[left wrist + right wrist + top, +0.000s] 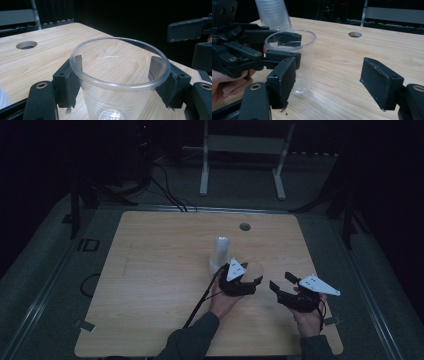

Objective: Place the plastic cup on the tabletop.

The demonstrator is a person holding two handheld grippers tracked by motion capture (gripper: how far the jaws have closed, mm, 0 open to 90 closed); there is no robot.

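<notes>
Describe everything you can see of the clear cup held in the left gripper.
The clear plastic cup is thin, see-through and faintly ribbed, with a rolled rim and a round base. It looks empty. It stands upright with its base on the wooden table, just right of a stack of similar cups. The left gripper clamps it just below the rim, one padded jaw on each side. The right gripper is open beside it, not touching.
</notes>
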